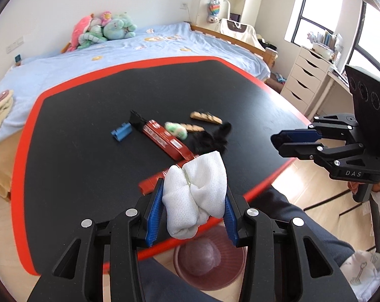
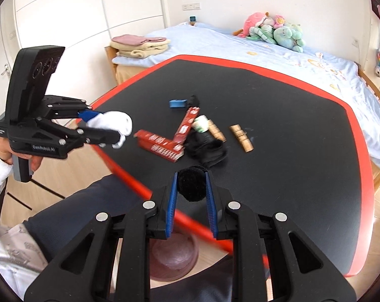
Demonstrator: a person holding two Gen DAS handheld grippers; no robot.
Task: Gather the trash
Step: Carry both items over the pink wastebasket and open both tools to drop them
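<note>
My left gripper (image 1: pixel 193 201) is shut on a white mesh cloth wad (image 1: pixel 197 193) near the table's front edge, above a pink trash bin (image 1: pixel 210 259); it also shows in the right wrist view (image 2: pixel 106 128). My right gripper (image 2: pixel 191 186) is shut on a black fuzzy ball (image 2: pixel 192 185), also over the front edge, with the bin (image 2: pixel 175 259) below. In the left wrist view the right gripper (image 1: pixel 278 141) looks closed. On the black table (image 1: pixel 89 176) lie red wrappers (image 1: pixel 164 141), a green-white wad (image 1: pixel 176 129), a blue piece (image 1: pixel 120 132), black cloth (image 1: pixel 212 138) and tan pieces (image 1: pixel 206 117).
The table has a red rim (image 1: pixel 26 151). A bed (image 1: pixel 139 47) with plush toys (image 1: pixel 106 29) stands behind it. White drawers (image 1: pixel 306 75) are at the right. The person's legs (image 1: pixel 303 226) are below the table's front edge.
</note>
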